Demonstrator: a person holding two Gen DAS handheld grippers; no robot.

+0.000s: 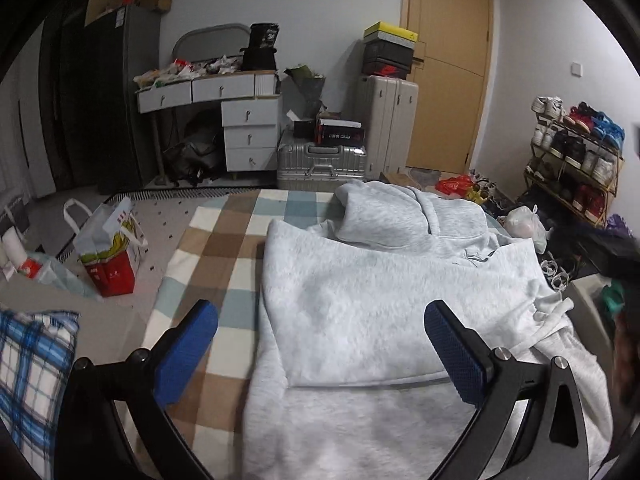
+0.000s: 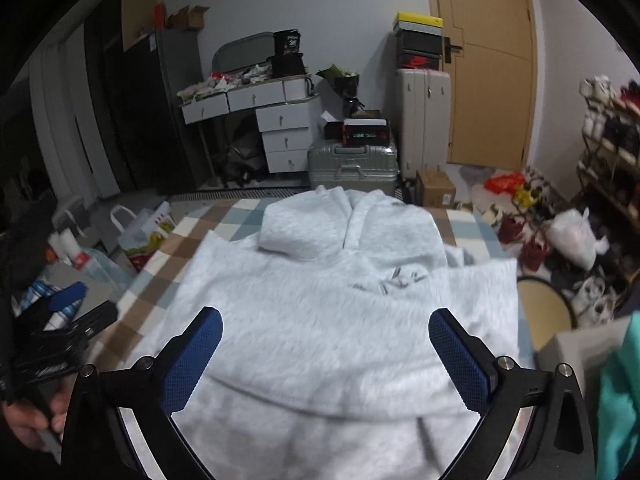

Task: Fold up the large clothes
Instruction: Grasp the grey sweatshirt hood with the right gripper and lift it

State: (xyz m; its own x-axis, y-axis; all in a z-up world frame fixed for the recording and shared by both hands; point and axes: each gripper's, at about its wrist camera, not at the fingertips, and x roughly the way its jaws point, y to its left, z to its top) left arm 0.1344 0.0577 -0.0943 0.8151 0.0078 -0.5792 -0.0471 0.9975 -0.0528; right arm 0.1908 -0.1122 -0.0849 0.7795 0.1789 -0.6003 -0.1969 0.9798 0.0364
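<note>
The grey hoodie [image 1: 360, 300] is seen directly ahead of and below both sets of jaws, spread over a checked blanket [image 1: 212, 248] on the bed. The left gripper [image 1: 320, 356] is held above it with its blue pads set wide apart and nothing between them; the right gripper [image 2: 325, 356] is likewise held clear of the cloth, jaws fully spread and empty. To the left of the left jaws a broad strip of bare blanket is left free, ending at the bed's edge, beyond which a red and white paper bag [image 1: 114, 248] stands on the floor. To the right of the jaws the cloth reaches nearly to the bed's right edge. The hoodie is folded: a lower fold line crosses it just beyond the pads, the sleeves are tucked in, and the hood [image 1: 408, 216] lies bunched at the far end. Beyond the far bed edge a silver suitcase [image 1: 322, 162] is seen.
</note>
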